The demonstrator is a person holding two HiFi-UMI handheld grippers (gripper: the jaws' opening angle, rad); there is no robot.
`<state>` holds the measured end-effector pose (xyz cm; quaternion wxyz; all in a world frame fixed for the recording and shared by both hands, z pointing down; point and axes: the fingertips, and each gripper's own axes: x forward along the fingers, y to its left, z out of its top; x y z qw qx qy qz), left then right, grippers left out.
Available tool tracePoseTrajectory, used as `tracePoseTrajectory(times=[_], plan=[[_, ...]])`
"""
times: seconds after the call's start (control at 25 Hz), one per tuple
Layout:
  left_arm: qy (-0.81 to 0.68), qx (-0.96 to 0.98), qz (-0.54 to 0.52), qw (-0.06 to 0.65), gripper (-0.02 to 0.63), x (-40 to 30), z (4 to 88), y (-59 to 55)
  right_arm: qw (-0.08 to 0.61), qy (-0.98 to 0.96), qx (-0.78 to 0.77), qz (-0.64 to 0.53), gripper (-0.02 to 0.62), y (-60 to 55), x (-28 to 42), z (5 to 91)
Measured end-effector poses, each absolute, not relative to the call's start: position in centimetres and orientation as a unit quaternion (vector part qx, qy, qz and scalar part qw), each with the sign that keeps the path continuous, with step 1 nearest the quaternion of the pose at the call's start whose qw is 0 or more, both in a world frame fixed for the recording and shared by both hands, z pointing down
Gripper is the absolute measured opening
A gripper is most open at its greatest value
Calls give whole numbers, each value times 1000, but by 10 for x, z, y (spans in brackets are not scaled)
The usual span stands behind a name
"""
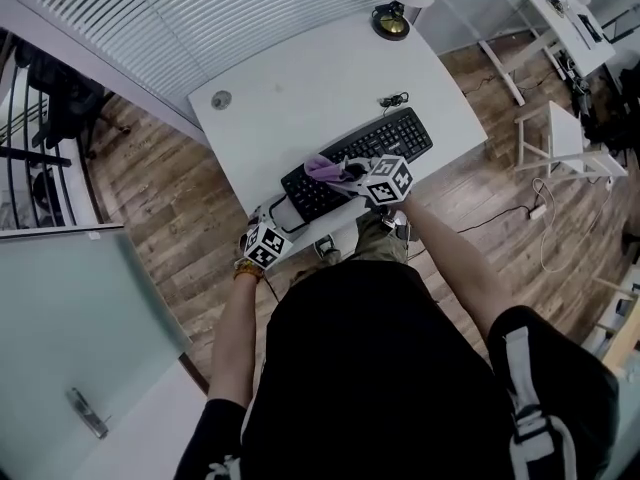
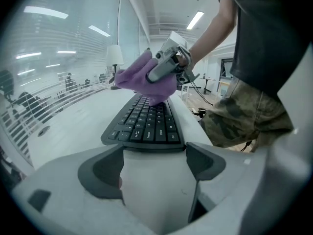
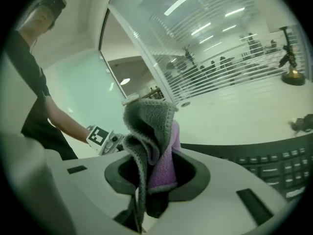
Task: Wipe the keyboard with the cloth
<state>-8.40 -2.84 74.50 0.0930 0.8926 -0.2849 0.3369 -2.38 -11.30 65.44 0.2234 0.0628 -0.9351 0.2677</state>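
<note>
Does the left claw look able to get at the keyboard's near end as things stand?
Probably yes. The left claw is open and empty, the end of the keyboard lies just ahead of it, and only table lies between. The right claw, shut on the cloth, sits farther along the keys.

left gripper (image 2: 154, 168): jaws apart, only bare desk (image 2: 73, 126) between | keyboard (image 2: 146, 124): black, near end just beyond jaw tips, along desk edge nearest person | cloth (image 2: 139, 80): purple, clamped in right gripper (image 2: 157, 74), touching far keys | lamp (image 2: 115, 55): far desk edge
</note>
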Motion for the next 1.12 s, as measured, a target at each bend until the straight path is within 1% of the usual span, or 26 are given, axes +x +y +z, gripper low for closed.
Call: tracePoseTrajectory(times=[0.12,0.32,0.52,0.64,0.76,0.96,1.12], plan=[[-283,893,337,93,399,-83,745,-27,217,-928,144,265,115,-158,39,649],[-282,894,336,93,399,-84,744,-30,241,-898,288,231,115,-228,146,653],[-281,893,337,95,399,-84,744,-30,296,-855,380,191,115,-262,230,661],[-280,894,337,95,399,-85,744,-31,324,-823,423,197,115,-272,266,674],[-281,893,337,97,399,-85,744,-30,331,-804,441,223,115,-273,281,689],[-280,893,339,99,399,-84,744,-31,345,-793,450,223,110,-266,271,709],[-281,892,339,100,399,-84,743,-31,323,-793,464,226,101,-261,256,711]])
